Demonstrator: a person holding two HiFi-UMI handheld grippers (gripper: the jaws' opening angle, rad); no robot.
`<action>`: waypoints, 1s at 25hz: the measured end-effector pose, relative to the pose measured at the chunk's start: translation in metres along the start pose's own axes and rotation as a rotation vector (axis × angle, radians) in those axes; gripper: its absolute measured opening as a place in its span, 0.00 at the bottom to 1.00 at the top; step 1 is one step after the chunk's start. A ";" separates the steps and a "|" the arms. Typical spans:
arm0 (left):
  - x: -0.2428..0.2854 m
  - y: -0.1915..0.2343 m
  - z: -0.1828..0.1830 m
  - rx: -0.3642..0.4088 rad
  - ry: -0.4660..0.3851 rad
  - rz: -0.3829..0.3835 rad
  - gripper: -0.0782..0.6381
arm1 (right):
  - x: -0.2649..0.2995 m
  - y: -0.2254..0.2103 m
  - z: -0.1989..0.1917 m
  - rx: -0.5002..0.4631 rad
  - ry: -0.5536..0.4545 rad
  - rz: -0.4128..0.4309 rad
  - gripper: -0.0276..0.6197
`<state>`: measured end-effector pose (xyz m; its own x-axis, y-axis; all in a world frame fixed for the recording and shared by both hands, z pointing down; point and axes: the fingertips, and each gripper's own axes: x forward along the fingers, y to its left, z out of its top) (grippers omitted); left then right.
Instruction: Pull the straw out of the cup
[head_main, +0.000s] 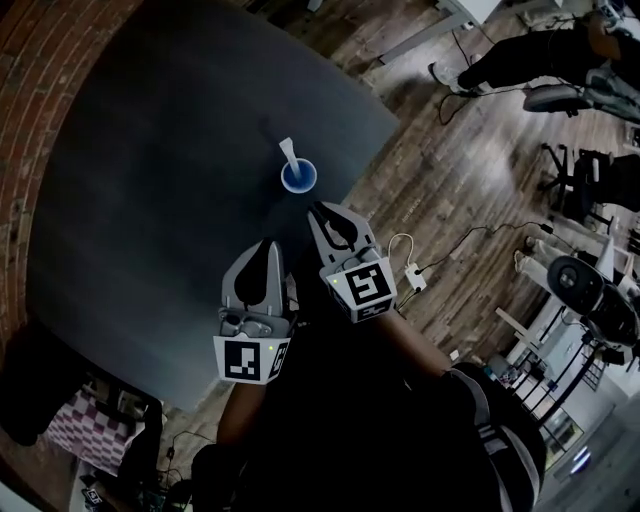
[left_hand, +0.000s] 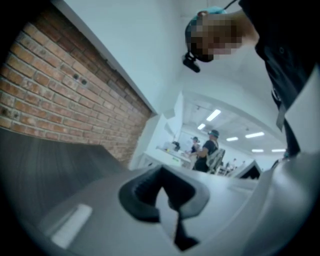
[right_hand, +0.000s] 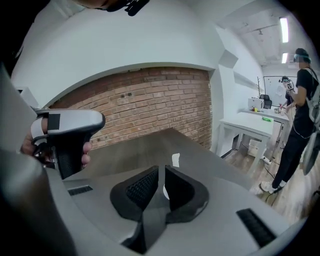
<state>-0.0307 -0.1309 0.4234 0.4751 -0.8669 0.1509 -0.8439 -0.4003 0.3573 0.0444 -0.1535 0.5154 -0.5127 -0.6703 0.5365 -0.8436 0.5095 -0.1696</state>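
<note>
A small blue cup (head_main: 299, 177) stands on the dark table (head_main: 150, 200) near its right edge, with a white straw (head_main: 288, 152) leaning out toward the far left. My right gripper (head_main: 318, 210) points at the cup from just short of it, its jaws drawn together to a thin slit with nothing held. In the right gripper view the straw (right_hand: 175, 159) rises just beyond that gripper (right_hand: 161, 176). My left gripper (head_main: 269, 246) hovers lower left of the cup, farther back, shut and empty. The left gripper view shows only its own jaws (left_hand: 162, 182), not the cup.
A brick wall (head_main: 40, 90) borders the table's left side. Right of the table is wood floor with a white power strip and cable (head_main: 412, 276), office chairs (head_main: 590, 290) and a seated person (head_main: 520, 55). Beyond stand a white desk (right_hand: 250, 122) and a standing person (right_hand: 300, 100).
</note>
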 end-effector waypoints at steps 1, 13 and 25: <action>0.003 0.003 -0.002 -0.008 0.003 0.009 0.12 | 0.005 -0.001 -0.002 0.000 0.014 0.005 0.06; 0.039 0.035 -0.027 -0.069 0.039 0.070 0.12 | 0.067 -0.029 -0.020 -0.010 0.133 0.019 0.13; 0.052 0.052 -0.030 -0.091 0.043 0.106 0.12 | 0.097 -0.040 -0.031 -0.018 0.199 0.036 0.16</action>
<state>-0.0422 -0.1877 0.4778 0.3962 -0.8885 0.2314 -0.8647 -0.2764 0.4193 0.0338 -0.2224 0.5996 -0.4995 -0.5322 0.6836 -0.8213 0.5419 -0.1783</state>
